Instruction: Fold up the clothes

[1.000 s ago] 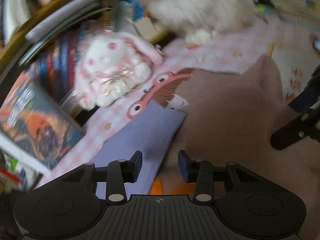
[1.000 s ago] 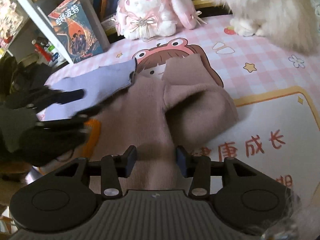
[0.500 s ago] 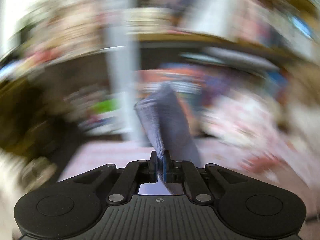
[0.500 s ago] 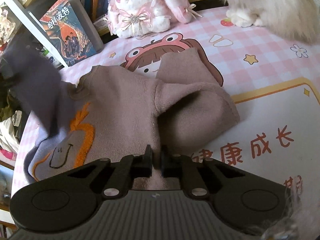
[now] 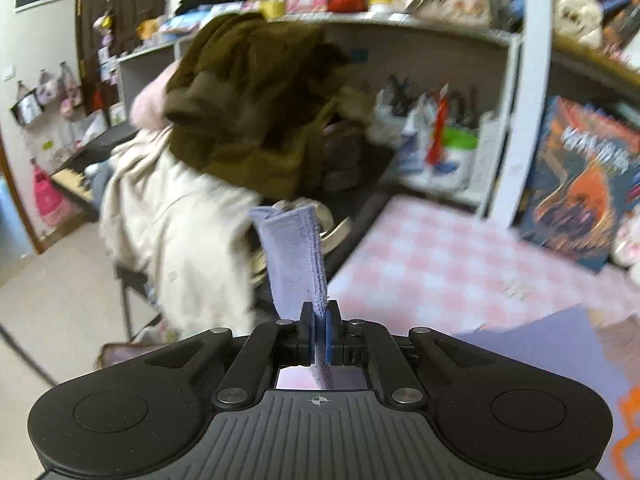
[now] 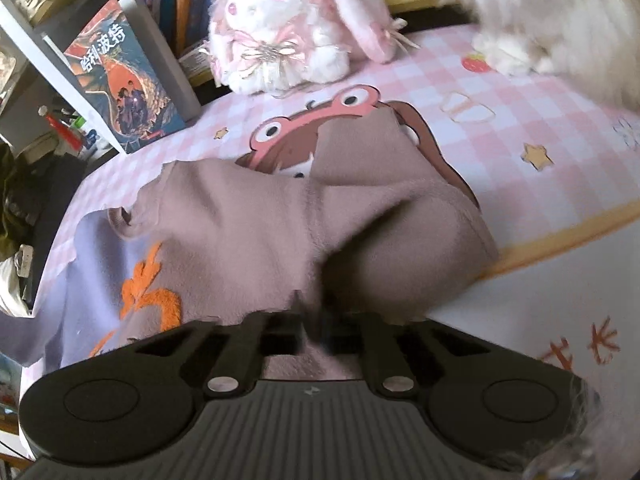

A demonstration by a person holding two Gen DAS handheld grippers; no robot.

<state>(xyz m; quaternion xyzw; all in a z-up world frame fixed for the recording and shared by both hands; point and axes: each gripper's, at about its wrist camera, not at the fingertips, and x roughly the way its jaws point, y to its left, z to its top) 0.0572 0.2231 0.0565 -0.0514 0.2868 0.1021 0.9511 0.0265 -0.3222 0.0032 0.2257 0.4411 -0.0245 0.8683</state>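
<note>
A mauve sweatshirt (image 6: pixel 256 224) with a lavender front and orange print lies on the pink checked table (image 6: pixel 500 92). Its right sleeve (image 6: pixel 408 248) is folded over the body. My left gripper (image 5: pixel 319 316) is shut on the lavender sleeve cuff (image 5: pixel 292 256), held up and out past the table's left edge. The lavender front also shows low right in the left wrist view (image 5: pixel 540 344). My right gripper (image 6: pixel 312 312) is shut on the sweatshirt's near edge, its fingertips blurred and buried in the fabric.
A white and pink plush rabbit (image 6: pixel 288 32) and a fluffy white animal (image 6: pixel 540 12) sit at the table's far edge. A book (image 6: pixel 120 80) leans on the shelf at left. A chair piled with coats (image 5: pixel 208 152) stands left of the table.
My left gripper closed on the lavender sleeve and swung it out to the left, opening the lavender front. My right gripper closed on the near edge of the sweatshirt.
</note>
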